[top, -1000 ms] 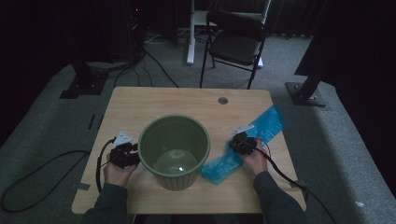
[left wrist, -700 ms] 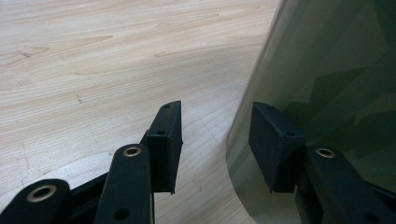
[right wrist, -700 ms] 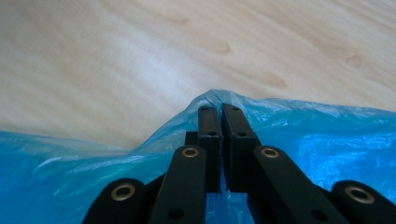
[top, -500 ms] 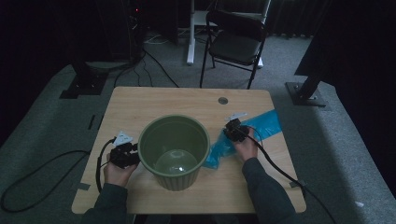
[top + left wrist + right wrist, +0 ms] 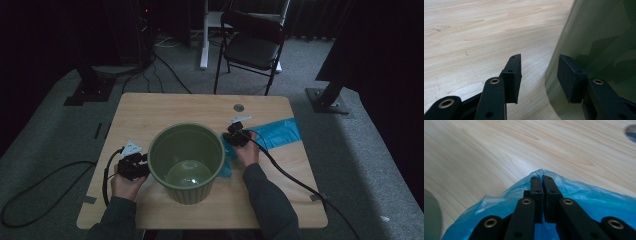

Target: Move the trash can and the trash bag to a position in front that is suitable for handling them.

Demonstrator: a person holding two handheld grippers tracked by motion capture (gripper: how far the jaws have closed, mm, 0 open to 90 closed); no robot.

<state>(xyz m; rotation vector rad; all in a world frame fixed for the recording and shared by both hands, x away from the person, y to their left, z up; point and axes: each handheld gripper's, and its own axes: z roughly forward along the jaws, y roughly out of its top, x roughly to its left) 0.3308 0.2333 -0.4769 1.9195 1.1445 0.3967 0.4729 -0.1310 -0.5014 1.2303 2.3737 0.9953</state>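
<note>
A green plastic bin [image 5: 186,161] stands on the wooden table [image 5: 165,107], empty inside. A blue plastic bag [image 5: 280,132] lies flat to its right, one end bunched near the bin. My right gripper [image 5: 234,136] is shut on the bag's edge beside the bin's rim; in the right gripper view the bag [image 5: 596,202] is pinched between my closed jaws [image 5: 543,181]. My left gripper [image 5: 135,165] sits at the bin's left side, open. In the left gripper view the bin wall [image 5: 599,42] is against the right pad, the gripper [image 5: 539,75] holding nothing.
A black folding chair [image 5: 252,47] stands beyond the table's far edge. A round cable hole [image 5: 238,107] is in the table's far right area. Cables trail from both grippers across the table and onto the grey carpet.
My right gripper has moved left and away from me, dragging the blue bag's end toward the bin's rim. The left gripper has stayed beside the bin.
</note>
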